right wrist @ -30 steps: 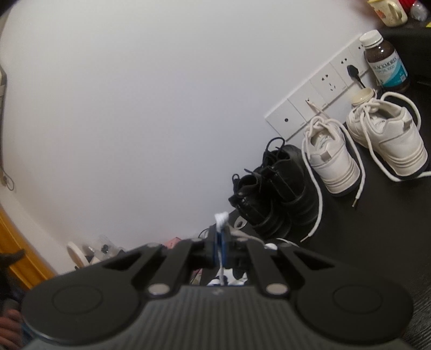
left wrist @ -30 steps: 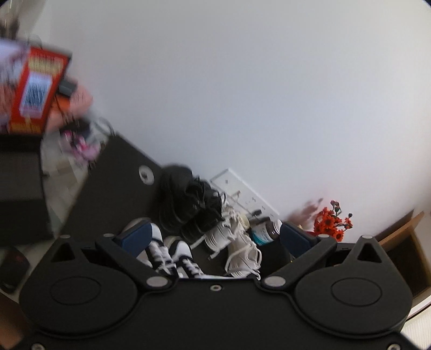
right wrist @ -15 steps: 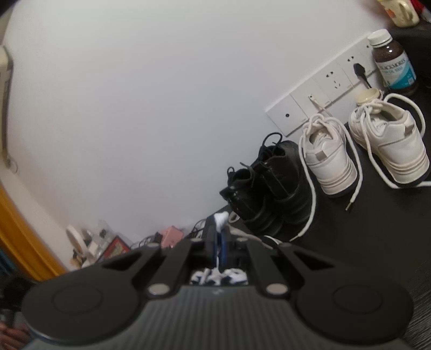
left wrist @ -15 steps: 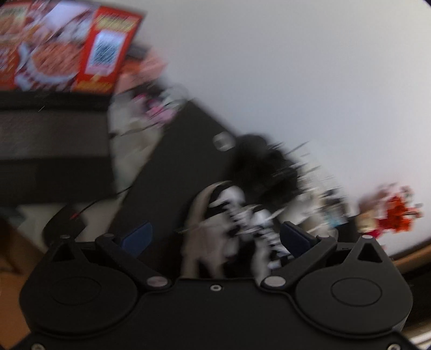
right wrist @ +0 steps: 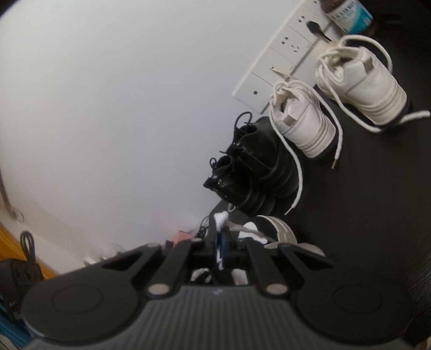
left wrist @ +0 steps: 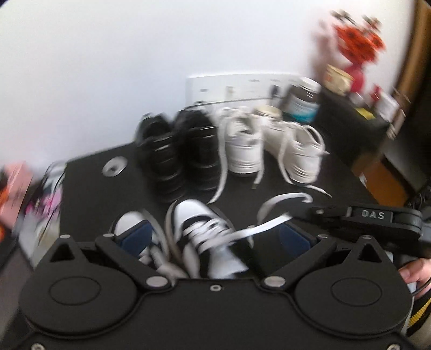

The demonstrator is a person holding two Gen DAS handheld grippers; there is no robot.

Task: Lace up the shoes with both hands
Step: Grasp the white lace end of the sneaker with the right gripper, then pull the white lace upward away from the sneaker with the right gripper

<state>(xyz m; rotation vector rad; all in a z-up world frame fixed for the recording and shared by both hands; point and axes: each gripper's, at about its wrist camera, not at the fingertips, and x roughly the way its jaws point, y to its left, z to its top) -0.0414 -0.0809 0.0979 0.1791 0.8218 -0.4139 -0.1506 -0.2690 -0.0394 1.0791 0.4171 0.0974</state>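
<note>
The right gripper (right wrist: 221, 242) is clamped on the white lace (right wrist: 220, 218), the left gripper (left wrist: 215, 237) spread just above the black-and-white sneaker (left wrist: 204, 237), so a hard tug could slip it free.

Glossy black leather on the black shoes (right wrist: 250, 172); smooth off-white leather-like uppers on the white sneakers (right wrist: 304, 121). Flat woven cloth lace (left wrist: 266, 223); matt black tabletop (right wrist: 363, 215).

All you can really read is "DAS" on the right gripper (left wrist: 373, 214); your brown bottle (right wrist: 350, 13) label's too blurry.
</note>
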